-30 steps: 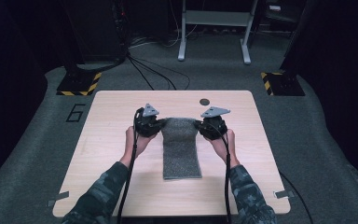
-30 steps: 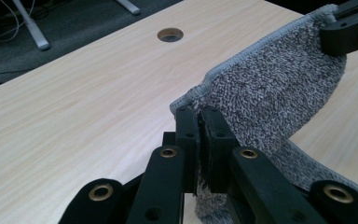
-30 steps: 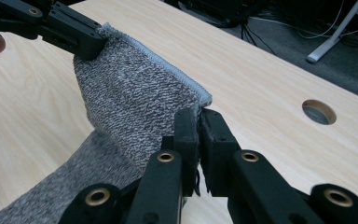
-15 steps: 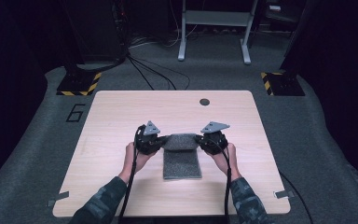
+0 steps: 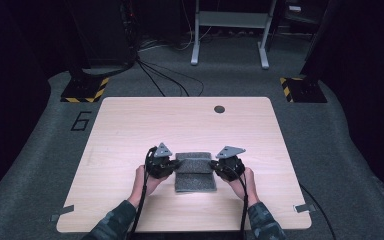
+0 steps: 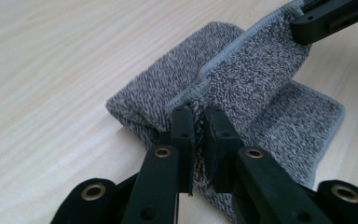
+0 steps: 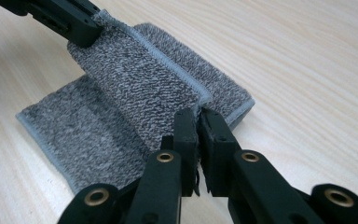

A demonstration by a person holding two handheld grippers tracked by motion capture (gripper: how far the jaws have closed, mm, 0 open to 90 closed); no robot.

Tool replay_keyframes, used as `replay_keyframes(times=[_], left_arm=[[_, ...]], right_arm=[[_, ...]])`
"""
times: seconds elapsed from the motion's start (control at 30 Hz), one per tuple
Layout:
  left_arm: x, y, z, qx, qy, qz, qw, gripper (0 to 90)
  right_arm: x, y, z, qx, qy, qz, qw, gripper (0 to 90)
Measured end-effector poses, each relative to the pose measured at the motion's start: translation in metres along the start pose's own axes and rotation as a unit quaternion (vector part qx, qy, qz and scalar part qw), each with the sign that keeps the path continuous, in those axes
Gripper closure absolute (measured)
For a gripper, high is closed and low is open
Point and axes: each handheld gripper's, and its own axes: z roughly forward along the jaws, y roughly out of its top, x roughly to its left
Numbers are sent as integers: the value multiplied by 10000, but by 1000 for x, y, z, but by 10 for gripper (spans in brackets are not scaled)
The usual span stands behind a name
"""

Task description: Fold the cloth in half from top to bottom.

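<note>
A grey knitted towel (image 5: pixel 195 172) lies on the wooden table (image 5: pixel 180 120), its far edge lifted and doubled back over the near part. My left gripper (image 5: pixel 167 165) holds the left corner of that edge; the left gripper view has the cloth (image 6: pixel 251 74) between the jaws of this gripper (image 6: pixel 198 123), which have just been opening slightly. My right gripper (image 5: pixel 215 166) is shut on the opposite corner, and the right gripper view has the towel (image 7: pixel 135 79) pinched by this gripper (image 7: pixel 198 121). Both sit low over the table.
A dark round grommet (image 5: pixel 219 108) sits near the table's far edge. Two stand bases with yellow-black stripes (image 5: pixel 85 90) (image 5: pixel 302 89), cables and a metal frame (image 5: pixel 230 30) are on the floor beyond. Tape tabs (image 5: pixel 62 214) mark the near corners.
Both grippers have come toward the person and down, drawing the towel's far edge over its near part. The long strip is now a shorter, doubled piece.
</note>
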Motion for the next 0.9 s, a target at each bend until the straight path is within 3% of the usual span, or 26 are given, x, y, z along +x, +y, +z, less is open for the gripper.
replay_keyframes(times=[0.23, 0.3, 0.4, 0.6, 0.73, 0.83, 0.9], left_arm=[[-6, -13, -2, 132, -117, -61, 9998, 733], [-6, -16, -5, 167, -162, -14, 9997, 682], [-7, -19, -13, 203, -204, -121, 9995, 586], [-9, -18, -37, -26, 4, -256, 9997, 415], [-10, -8, -48, -245, 130, -277, 9992, 376], [-12, 0, -40, -156, 312, -142, 9993, 348], [-12, -1, -30, -31, 285, -198, 9994, 324]], right_arm=[[6, -12, -4, 133, 113, 5, 9998, 814], [8, -15, -7, 199, 158, 20, 9997, 746], [8, -18, -15, 161, 244, 102, 9995, 652], [6, -18, -39, -156, 247, 285, 9992, 555], [1, -12, -43, -206, 174, 376, 9989, 473], [0, -8, -35, -227, 87, 412, 9989, 439], [2, -6, -25, -102, 40, 442, 9990, 402]])
